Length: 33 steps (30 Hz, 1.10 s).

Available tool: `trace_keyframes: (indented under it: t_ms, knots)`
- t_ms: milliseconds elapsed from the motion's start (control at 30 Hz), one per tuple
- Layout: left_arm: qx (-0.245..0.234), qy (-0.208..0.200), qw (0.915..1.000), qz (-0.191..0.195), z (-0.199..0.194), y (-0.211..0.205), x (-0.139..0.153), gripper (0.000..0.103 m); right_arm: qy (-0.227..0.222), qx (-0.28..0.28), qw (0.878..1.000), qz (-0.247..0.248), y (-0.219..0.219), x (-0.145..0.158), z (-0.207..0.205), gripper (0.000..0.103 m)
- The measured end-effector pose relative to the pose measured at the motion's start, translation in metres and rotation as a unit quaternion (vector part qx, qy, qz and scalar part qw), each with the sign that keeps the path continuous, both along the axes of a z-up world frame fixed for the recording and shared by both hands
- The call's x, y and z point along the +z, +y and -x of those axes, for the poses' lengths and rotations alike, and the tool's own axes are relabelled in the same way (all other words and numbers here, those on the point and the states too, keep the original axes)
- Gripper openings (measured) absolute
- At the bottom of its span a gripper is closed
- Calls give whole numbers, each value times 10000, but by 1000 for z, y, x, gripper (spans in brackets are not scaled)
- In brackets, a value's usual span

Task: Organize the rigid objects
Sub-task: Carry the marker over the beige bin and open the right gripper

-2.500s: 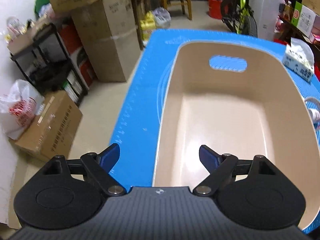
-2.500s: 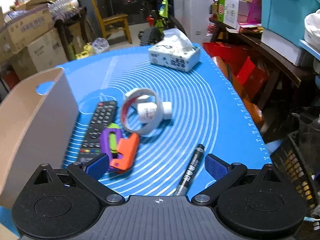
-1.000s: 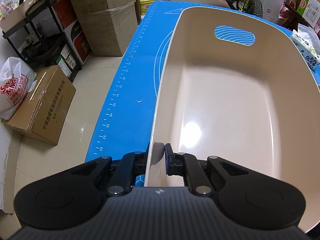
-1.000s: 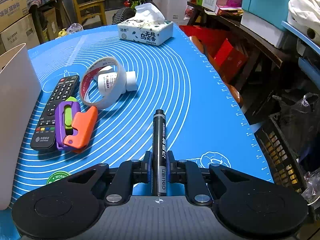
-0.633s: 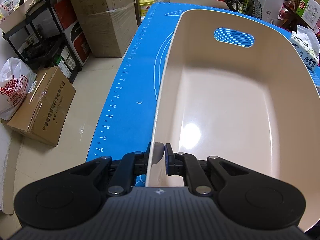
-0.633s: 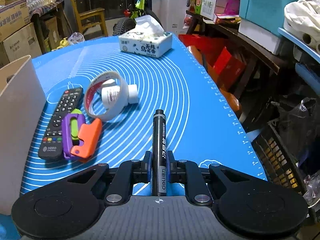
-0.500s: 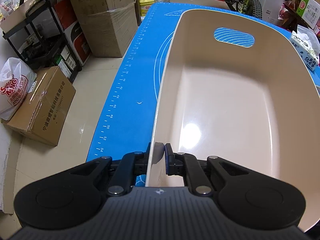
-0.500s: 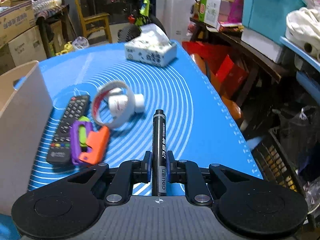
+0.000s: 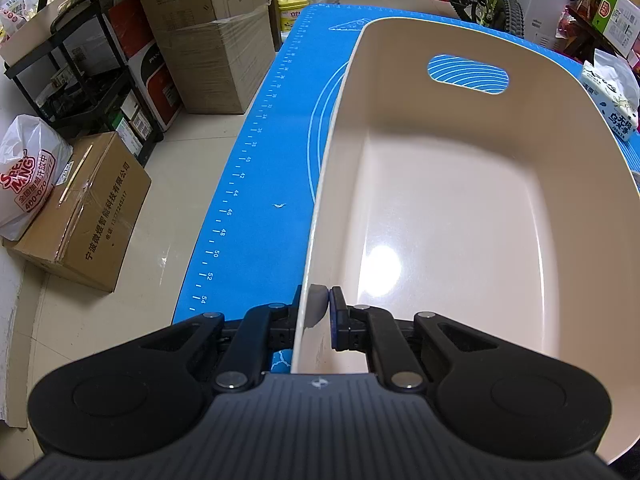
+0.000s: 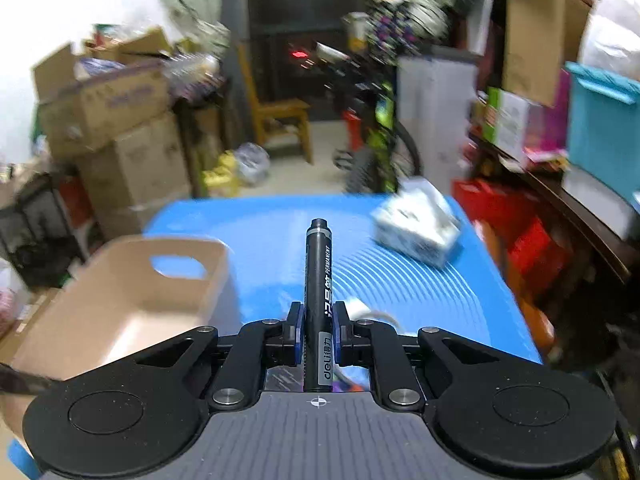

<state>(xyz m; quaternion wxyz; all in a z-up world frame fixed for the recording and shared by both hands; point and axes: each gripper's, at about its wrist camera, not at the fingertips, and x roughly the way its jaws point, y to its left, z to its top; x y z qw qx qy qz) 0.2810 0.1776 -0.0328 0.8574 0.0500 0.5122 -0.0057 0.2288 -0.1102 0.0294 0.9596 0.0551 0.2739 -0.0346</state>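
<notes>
A beige plastic bin [image 9: 460,216] with a handle slot lies on the blue mat [image 9: 260,184]; nothing is inside it. My left gripper [image 9: 316,312] is shut on the bin's near left wall, one pad on each side of the rim. In the right wrist view my right gripper [image 10: 317,330] is shut on a black permanent marker [image 10: 318,280], which points forward and is held in the air above the mat [image 10: 280,232]. The bin [image 10: 120,304] shows at the lower left of that view. A bit of white tape ring [image 10: 372,314] peeks out just past the right finger; the other small items are hidden.
A tissue pack [image 10: 416,232] sits on the far right of the mat, also seen as tissue pack [image 9: 608,92]. Cardboard boxes [image 9: 80,216] and a black shelf [image 9: 72,92] stand on the floor to the left. A chair [image 10: 280,120], a bicycle and cluttered shelves lie beyond.
My right gripper has lifted the marker off the mat and tipped upward, so the remote, orange toy and tape have dropped out of sight. The left gripper holds still on the bin wall.
</notes>
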Motion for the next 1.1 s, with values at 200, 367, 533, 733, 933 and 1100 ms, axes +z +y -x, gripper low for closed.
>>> trace_keyframes:
  t_ms: [200,367,533,733,933,1100]
  knots:
    - [-4,2,10000,-12,0,0,0,12,-106,617,9980,-109,39,15,-21,24]
    - [-8,5,10000,-18,0,0,0,12,25,1077,9942,42,80,4,-38,24]
    - [-6,7,10000,-14,-1,-1,0,12,316,1434,9889,244,113,-12,-46,24]
    - [-4,5,10000,-15,-1,-1,0,12,777,1674,9822,359,134,-33,-53,24]
    - [-6,5,10000,-23,-1,-1,0,12,1253,1775,9749,485,140,-54,-60,24]
    - [-4,7,10000,-22,-1,0,-1,12,1500,1943,9672,647,146,-61,-63,24]
